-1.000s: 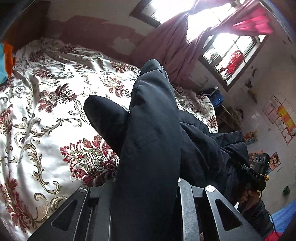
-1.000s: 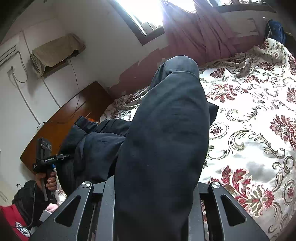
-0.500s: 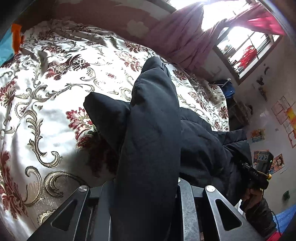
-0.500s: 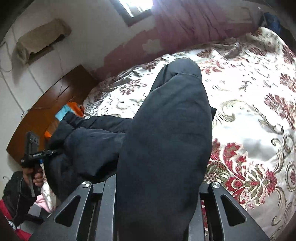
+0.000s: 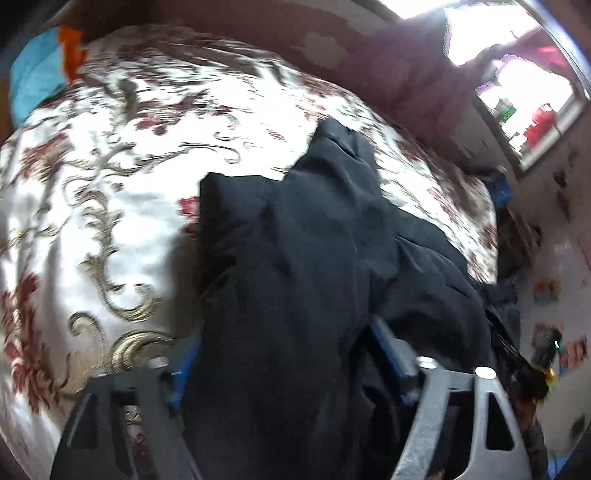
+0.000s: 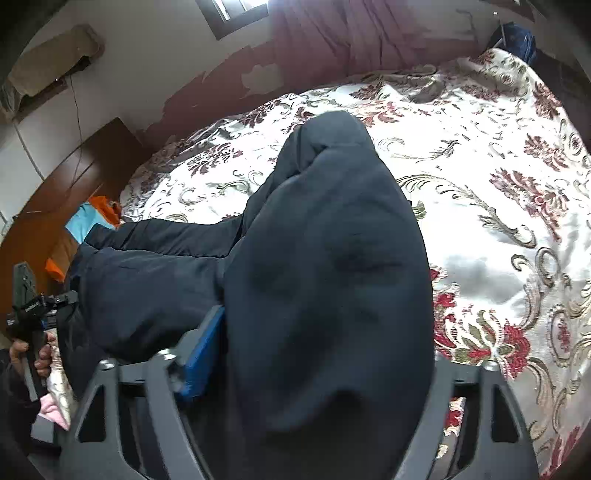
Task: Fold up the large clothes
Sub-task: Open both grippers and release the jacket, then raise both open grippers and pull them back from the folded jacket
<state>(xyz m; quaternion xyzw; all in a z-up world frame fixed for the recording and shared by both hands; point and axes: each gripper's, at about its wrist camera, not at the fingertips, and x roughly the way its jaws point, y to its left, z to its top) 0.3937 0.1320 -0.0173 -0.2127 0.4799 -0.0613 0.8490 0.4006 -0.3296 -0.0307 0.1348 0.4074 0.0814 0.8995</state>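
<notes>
A large dark navy padded garment (image 5: pixel 314 258) lies across the floral bedspread (image 5: pixel 92 221). My left gripper (image 5: pixel 284 365) has its jaws parted with blue pads showing, and a thick fold of the garment lies between them. My right gripper (image 6: pixel 325 354) also has its jaws apart, with a bulky fold of the garment (image 6: pixel 332 258) draped over and between them; its fingertips are hidden. The right gripper shows at the right edge of the left wrist view (image 5: pixel 539 365), and the left gripper at the left edge of the right wrist view (image 6: pixel 33 310).
The white, red and gold bedspread (image 6: pixel 498 184) covers the bed. A wooden headboard (image 6: pixel 74 177) and blue and orange cloths (image 6: pixel 92 218) are at one end. A maroon curtain (image 6: pixel 351 33) hangs under a window by the far wall.
Both grippers have dropped toward the bed with the garment. Their jaws have spread wider, so the blue pads now show. The left wrist view is blurred by motion.
</notes>
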